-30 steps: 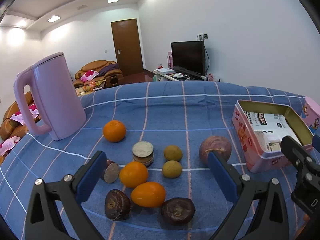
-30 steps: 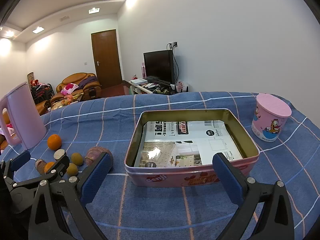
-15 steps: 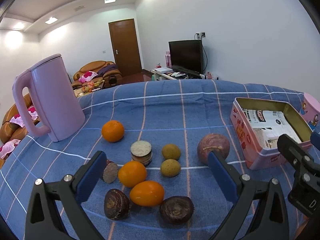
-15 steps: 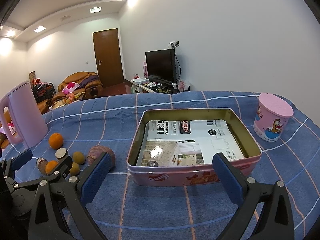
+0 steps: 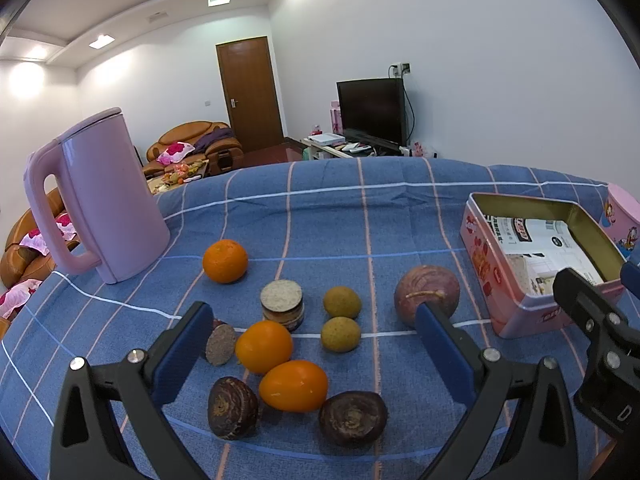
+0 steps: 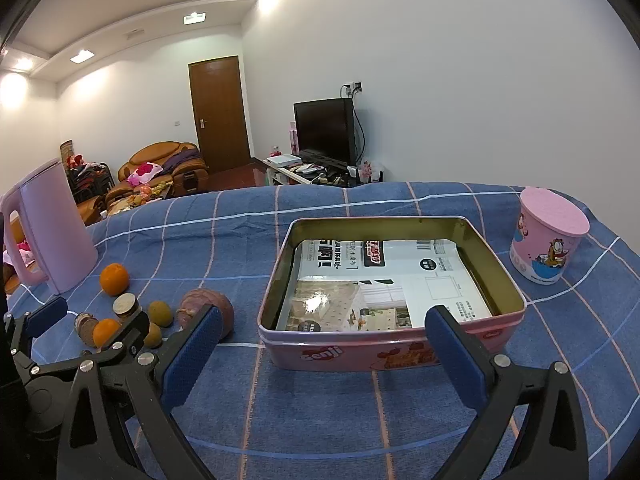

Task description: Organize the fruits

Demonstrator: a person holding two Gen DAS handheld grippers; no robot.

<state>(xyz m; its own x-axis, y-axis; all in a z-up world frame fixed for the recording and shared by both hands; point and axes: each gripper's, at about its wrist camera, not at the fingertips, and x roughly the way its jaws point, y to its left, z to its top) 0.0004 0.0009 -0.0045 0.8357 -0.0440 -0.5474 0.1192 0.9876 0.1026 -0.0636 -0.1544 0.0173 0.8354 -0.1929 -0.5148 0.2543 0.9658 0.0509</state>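
Observation:
Fruits lie in a cluster on the blue checked cloth in the left wrist view: an orange (image 5: 225,261) at the back, two more orange fruits (image 5: 264,346) (image 5: 293,385) in front, two small yellow-green fruits (image 5: 342,302), a large purple fruit (image 5: 426,295), two dark shrivelled ones (image 5: 233,407) (image 5: 352,417) and cut pieces (image 5: 282,305). My left gripper (image 5: 312,344) is open and empty, just before the cluster. My right gripper (image 6: 322,346) is open and empty in front of the open pink tin (image 6: 400,354), lined with printed paper. The cluster (image 6: 120,322) lies left of the tin.
A tall pink kettle (image 5: 100,200) stands at the back left. A pink lidded cup (image 6: 550,240) stands right of the tin. My right gripper's frame (image 5: 600,336) shows at the right edge of the left wrist view. Sofas, a door and a television are beyond the table.
Both grippers have drifted slightly; the left view shifted a little so the fruits sit marginally farther left. Nothing on the table has moved and both grippers stay open.

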